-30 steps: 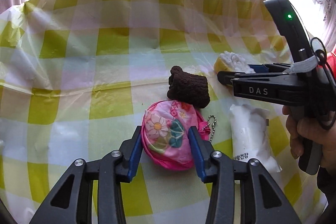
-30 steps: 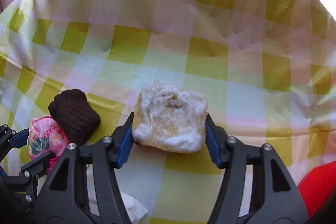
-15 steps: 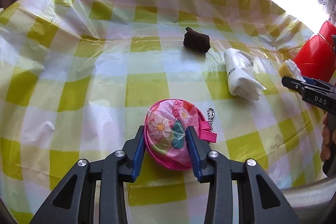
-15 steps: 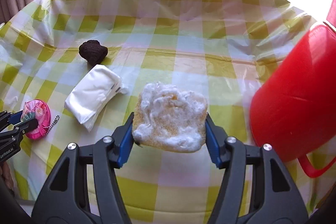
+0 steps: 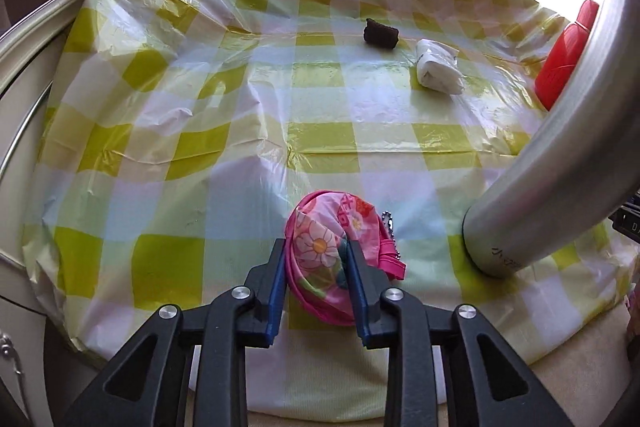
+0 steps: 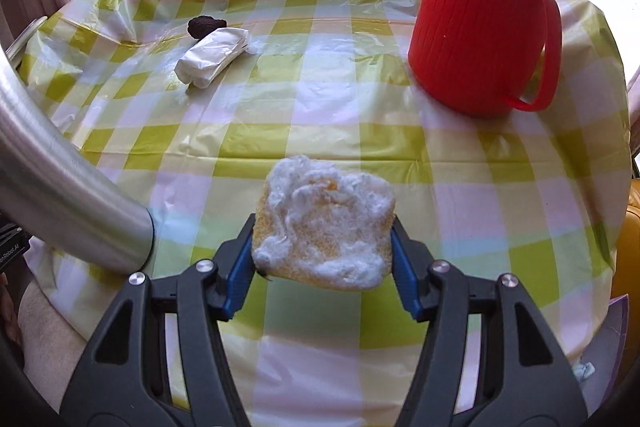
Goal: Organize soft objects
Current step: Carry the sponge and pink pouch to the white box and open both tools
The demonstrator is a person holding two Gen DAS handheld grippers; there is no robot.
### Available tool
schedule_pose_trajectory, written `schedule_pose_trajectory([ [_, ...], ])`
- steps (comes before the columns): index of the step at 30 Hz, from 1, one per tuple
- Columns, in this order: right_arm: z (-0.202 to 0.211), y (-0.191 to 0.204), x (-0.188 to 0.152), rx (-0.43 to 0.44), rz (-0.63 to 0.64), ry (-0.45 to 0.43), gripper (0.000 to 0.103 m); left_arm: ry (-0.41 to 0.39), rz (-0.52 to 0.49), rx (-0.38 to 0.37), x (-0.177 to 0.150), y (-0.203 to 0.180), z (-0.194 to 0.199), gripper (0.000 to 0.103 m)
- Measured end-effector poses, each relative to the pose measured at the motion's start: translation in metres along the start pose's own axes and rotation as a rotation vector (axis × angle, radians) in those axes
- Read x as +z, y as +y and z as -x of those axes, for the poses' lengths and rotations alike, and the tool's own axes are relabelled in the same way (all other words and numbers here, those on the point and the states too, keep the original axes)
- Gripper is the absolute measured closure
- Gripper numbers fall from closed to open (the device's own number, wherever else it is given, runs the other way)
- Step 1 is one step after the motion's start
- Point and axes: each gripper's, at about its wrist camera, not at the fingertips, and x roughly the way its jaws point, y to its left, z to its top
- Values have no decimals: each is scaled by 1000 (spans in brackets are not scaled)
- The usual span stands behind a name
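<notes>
My left gripper (image 5: 318,269) is shut on a pink flowered pouch (image 5: 334,245) with a small chain, held above the near part of the checked tablecloth (image 5: 200,147). My right gripper (image 6: 322,251) is shut on a yellow sponge topped with white fluff (image 6: 326,227), also held over the table's near side. A dark brown knitted piece (image 5: 381,33) and a white soft packet (image 5: 436,73) lie at the far side; both also show in the right wrist view, the knitted piece (image 6: 206,25) behind the packet (image 6: 214,57).
A red jug (image 6: 484,15) with a handle stands at the far right; it shows in the left wrist view (image 5: 564,63) too. A tall silver metal bottle (image 5: 560,155) stands between the two grippers near the front edge, also in the right wrist view (image 6: 60,179). Curtains hang behind.
Both grippers have pulled back and up from the far items toward the table's near edge, each carrying its object. The silver bottle has come into view between them.
</notes>
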Motion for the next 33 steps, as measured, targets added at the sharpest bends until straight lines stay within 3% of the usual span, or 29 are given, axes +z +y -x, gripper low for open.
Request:
schedule_pose_trajectory([
  [8,41,-3,-30,-1,-1,-21,40,-27,-25,0,-24,-14,37,78],
  [17,69,-9,-55,1,-4,-33,40,-61,-79,-52,-46,-46,82,78],
  [33,103,-72,-101,-76,-88,-18,40,-92,-297,-243,-55,-175,114,78],
])
